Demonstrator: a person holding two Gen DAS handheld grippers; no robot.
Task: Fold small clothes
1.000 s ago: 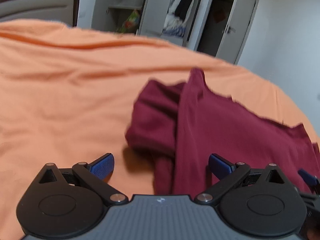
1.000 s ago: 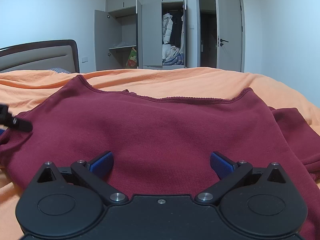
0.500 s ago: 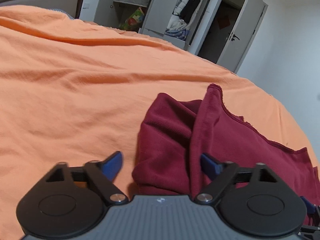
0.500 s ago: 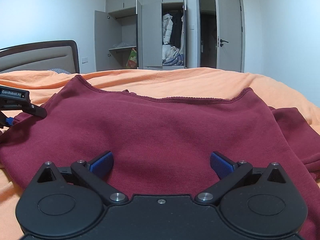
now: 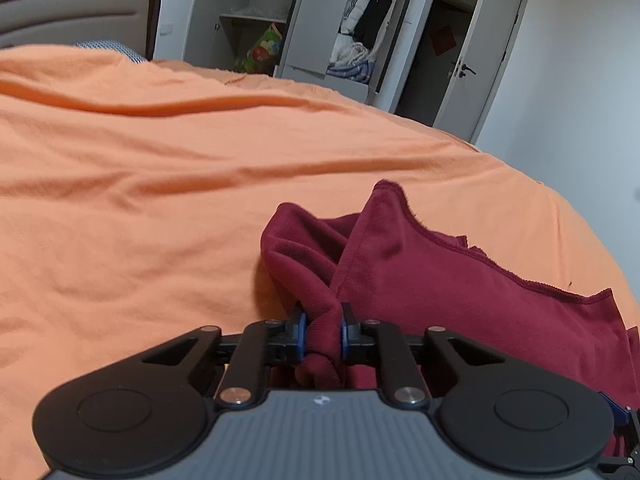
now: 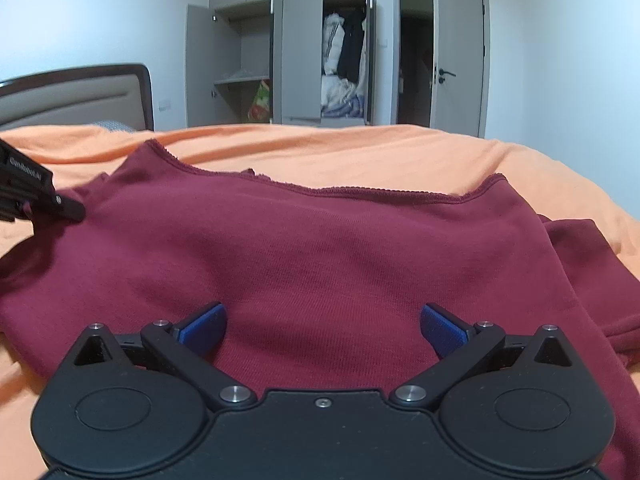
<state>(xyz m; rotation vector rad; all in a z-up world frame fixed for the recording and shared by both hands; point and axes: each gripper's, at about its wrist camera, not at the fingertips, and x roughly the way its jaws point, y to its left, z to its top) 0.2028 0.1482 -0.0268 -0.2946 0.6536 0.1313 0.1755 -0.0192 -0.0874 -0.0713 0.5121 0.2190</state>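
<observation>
A dark red top (image 6: 320,248) lies spread on the orange bedsheet (image 5: 160,184), its raw-edged hem facing the wardrobe. In the left wrist view its bunched left sleeve (image 5: 308,256) is pinched between the blue pads of my left gripper (image 5: 322,334), which is shut on that fold. My right gripper (image 6: 322,326) hovers low over the middle of the top with its blue fingers (image 6: 204,324) wide apart and nothing between them. The black body of the left gripper (image 6: 32,192) shows at the left edge of the right wrist view.
The orange sheet stretches wide to the left of the top. A padded headboard (image 6: 76,96) stands at the far left. Beyond the bed is a grey wardrobe (image 6: 320,52) with open doors and hanging clothes, and a door (image 6: 460,64) to its right.
My left gripper moved forward onto the left sleeve and closed on it; it was open before. The right gripper stayed still and open over the top.
</observation>
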